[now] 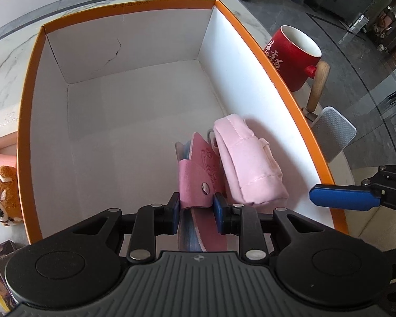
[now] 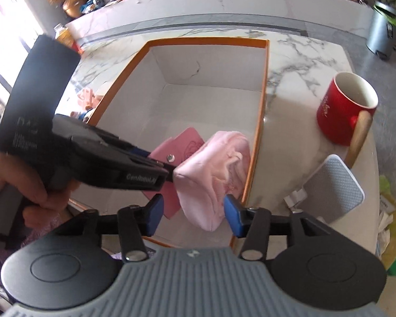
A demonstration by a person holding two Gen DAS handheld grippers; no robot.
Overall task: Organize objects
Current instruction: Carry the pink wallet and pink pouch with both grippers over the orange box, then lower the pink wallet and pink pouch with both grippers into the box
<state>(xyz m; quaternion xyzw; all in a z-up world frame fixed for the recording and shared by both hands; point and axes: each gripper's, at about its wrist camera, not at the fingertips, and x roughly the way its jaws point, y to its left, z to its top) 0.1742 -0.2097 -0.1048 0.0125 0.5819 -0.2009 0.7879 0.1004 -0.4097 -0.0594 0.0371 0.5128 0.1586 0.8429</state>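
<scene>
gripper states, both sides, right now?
Left gripper: closed on the pink snap case, inside the orange box.
Right gripper: open, holding nothing; the pale pink pouch lies between its fingers, untouched.

The box (image 1: 29, 111) is orange outside and along its rim, plain white inside. In it lie a deep pink case (image 1: 198, 169) embossed with a floral figure and fastened by a silver snap, and a pale pink pouch (image 1: 248, 158) with matching stitching. The mug (image 1: 293, 58) is red with white lettering, white within, on a tan wooden handle. The counter (image 2: 298, 52) is white marble veined grey. A plush toy (image 1: 2, 195) is brown and white.
</scene>
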